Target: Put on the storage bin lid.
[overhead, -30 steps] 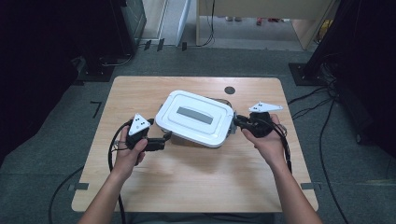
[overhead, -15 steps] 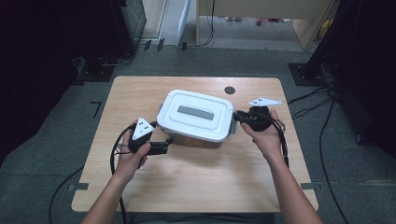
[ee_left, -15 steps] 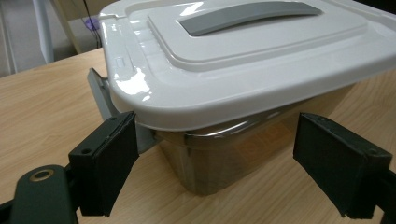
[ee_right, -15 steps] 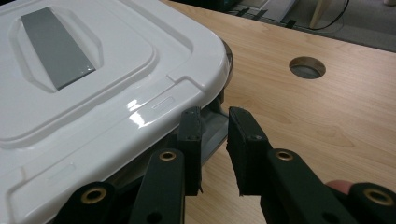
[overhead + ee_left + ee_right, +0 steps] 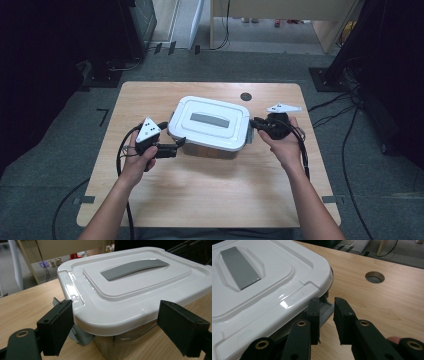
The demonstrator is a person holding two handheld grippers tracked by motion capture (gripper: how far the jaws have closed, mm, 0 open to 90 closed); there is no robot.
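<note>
White-lidded box [image 5: 210,125] on wooden table [image 5: 210,195] (latch [image 5: 325,311] pinched).

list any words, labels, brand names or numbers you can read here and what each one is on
No readable text in these pictures.
White plastic lid of the clear storage box: plain, no print; two small raised rectangles by its rim in the right gripper view carry no letters.
Grey flat handle on the lid: blank.
Grey three-cornered plate on the left gripper: dark dots, no characters.
Light wooden table: no marks.
</note>
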